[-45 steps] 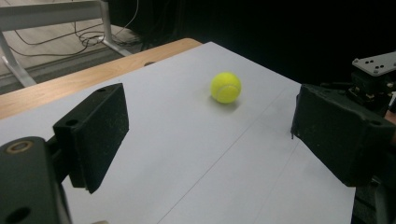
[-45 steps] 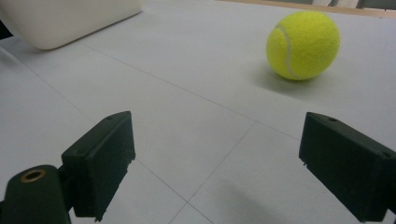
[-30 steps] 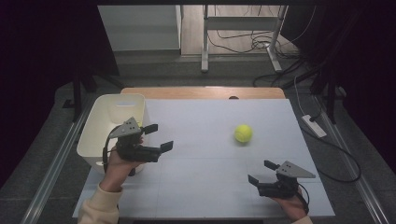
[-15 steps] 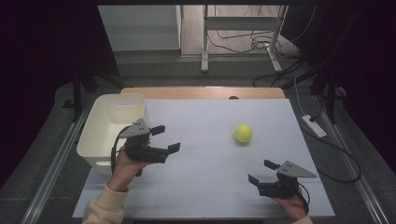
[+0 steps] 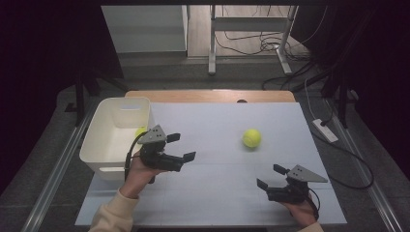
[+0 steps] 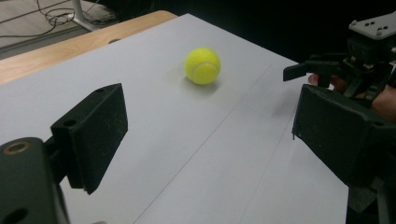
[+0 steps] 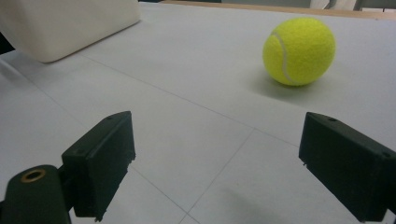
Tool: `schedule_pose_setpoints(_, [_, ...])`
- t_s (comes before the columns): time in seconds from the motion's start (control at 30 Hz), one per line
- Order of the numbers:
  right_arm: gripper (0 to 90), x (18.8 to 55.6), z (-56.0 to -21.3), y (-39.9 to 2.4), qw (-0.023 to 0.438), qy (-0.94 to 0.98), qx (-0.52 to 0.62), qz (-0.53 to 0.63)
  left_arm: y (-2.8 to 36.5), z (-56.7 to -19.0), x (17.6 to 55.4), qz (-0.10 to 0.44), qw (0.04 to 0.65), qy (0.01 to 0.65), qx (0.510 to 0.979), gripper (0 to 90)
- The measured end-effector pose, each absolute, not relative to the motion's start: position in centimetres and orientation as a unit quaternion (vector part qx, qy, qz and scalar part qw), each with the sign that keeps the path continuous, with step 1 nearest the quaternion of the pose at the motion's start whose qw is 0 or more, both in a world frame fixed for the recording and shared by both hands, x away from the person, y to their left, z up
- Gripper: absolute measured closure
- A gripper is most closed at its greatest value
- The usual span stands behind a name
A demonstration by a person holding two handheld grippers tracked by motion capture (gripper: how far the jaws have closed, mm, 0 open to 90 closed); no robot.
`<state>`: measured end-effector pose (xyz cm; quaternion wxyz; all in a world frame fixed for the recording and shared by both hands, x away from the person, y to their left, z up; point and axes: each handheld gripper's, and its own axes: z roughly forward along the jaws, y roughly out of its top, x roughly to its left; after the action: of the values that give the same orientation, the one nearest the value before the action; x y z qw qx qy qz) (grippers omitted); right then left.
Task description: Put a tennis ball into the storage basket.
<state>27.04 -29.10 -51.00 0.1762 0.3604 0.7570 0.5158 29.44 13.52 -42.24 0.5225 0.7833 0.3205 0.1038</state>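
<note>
White tabletop, ball lying apart from both grippers. Left gripper beside bin, jaws wide, empty. Right gripper low, jaws wide, empty.

Two tennis balls out here: one ball on the table, a second ball down in the bin. One white bin. One table. Two grippers: left gripper, right gripper.
</note>
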Motion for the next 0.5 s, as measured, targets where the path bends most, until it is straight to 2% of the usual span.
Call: schedule_pose_setpoints(0.5, [10.7, 27.0, -51.2, -29.3, 0.175, 0.757, 0.362, 0.514, 9.9, -43.2, 31.3, 0.090, 0.499, 0.317, 0.801, 10.5])
